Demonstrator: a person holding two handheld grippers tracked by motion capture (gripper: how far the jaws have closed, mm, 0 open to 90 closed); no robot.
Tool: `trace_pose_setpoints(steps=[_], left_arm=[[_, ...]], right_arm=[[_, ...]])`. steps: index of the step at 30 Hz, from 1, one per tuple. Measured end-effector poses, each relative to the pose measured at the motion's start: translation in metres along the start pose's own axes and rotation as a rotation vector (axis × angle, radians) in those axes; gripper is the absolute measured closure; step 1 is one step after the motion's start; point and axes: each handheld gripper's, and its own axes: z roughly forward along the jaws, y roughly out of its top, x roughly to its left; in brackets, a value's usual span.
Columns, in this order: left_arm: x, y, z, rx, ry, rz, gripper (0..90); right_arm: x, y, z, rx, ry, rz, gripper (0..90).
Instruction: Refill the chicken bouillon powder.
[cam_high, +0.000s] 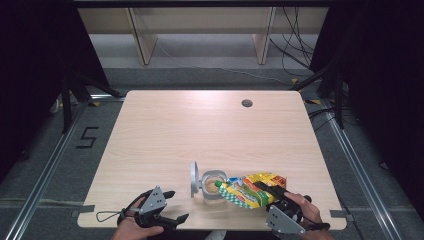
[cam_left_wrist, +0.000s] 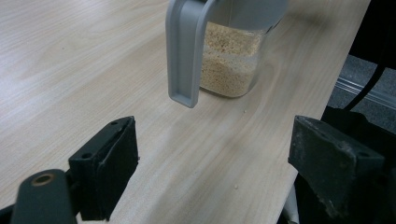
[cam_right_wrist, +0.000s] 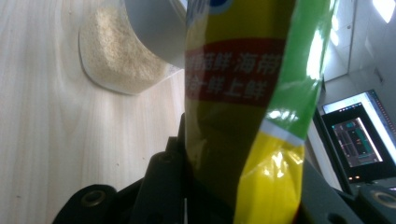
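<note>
1. Black jaws of the right gripper (cam_high: 272, 192) are clamped on a yellow-green foil bag (cam_high: 252, 189), gripping it at its right part; the right gripper view shows the bag pinched between the pads.
2. Bag position: tilted, its left end directly over the mouth of the clear container (cam_high: 213, 186).
3. Container position: near edge of the wooden table (cam_high: 210, 125), centre-right, upright, partly filled with pale granules (cam_left_wrist: 226, 58). Its grey flip lid (cam_high: 194, 179) stands open on the left side.
4. Left gripper (cam_high: 172, 206): jaws spread wide, nothing between them, resting low at the near edge, left of the container and apart from it.
</note>
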Motion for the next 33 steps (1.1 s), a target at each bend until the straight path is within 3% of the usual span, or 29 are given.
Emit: trace_pose_setpoints(steps=[3, 7, 8, 10, 11, 12, 18, 19, 21, 23, 26, 28, 29, 33], left_arm=[[0.001, 0.0, -0.001, 0.017, 0.013, 0.029, 15.2], [0.001, 0.0, 0.0, 0.008, 0.005, 0.012, 15.2], [0.001, 0.0, 0.0, 0.007, 0.006, 0.014, 15.2], [0.002, 0.001, 0.0, 0.009, 0.0, 0.033, 15.2], [0.002, 0.001, 0.0, 0.009, -0.003, 0.029, 15.2], [0.0, 0.001, 0.001, -0.005, -0.004, 0.016, 15.2], [0.001, 0.001, 0.001, 0.0, -0.006, 0.024, 15.2], [0.001, 0.001, 0.001, 0.0, -0.006, 0.026, 15.2], [-0.001, 0.0, 0.003, -0.013, 0.004, -0.001, 15.2], [0.001, 0.001, 0.001, 0.0, -0.006, 0.029, 15.2], [0.001, 0.001, 0.001, -0.002, -0.005, 0.029, 15.2], [0.002, 0.002, 0.0, 0.012, 0.001, 0.037, 15.2], [0.0, 0.001, 0.0, 0.004, 0.001, 0.004, 15.2], [0.001, 0.001, 0.0, 0.01, 0.009, 0.025, 15.2]], right_arm=[[0.0, -0.002, 0.0, -0.01, 0.014, 0.055, 73.9], [-0.002, -0.006, 0.0, -0.03, 0.009, 0.115, 74.1], [-0.001, -0.007, 0.0, -0.043, 0.02, 0.17, 74.2], [-0.004, -0.009, 0.0, -0.046, 0.022, 0.168, 74.4], [-0.003, -0.01, 0.0, -0.04, 0.022, 0.19, 74.8], [-0.004, -0.011, 0.002, -0.044, 0.024, 0.181, 74.9], [-0.009, -0.023, 0.008, -0.079, 0.037, 0.269, 75.2], [-0.007, -0.024, 0.01, -0.094, 0.045, 0.313, 75.2], [-0.009, -0.028, 0.013, -0.103, 0.057, 0.351, 75.3], [-0.011, -0.032, 0.017, -0.108, 0.055, 0.381, 75.4], [-0.015, -0.039, 0.023, -0.119, 0.041, 0.451, 75.8], [-0.018, -0.041, 0.027, -0.131, 0.041, 0.466, 76.0], [-0.019, -0.041, 0.028, -0.134, 0.045, 0.478, 76.0], [-0.019, -0.043, 0.032, -0.134, 0.047, 0.529, 76.4]])
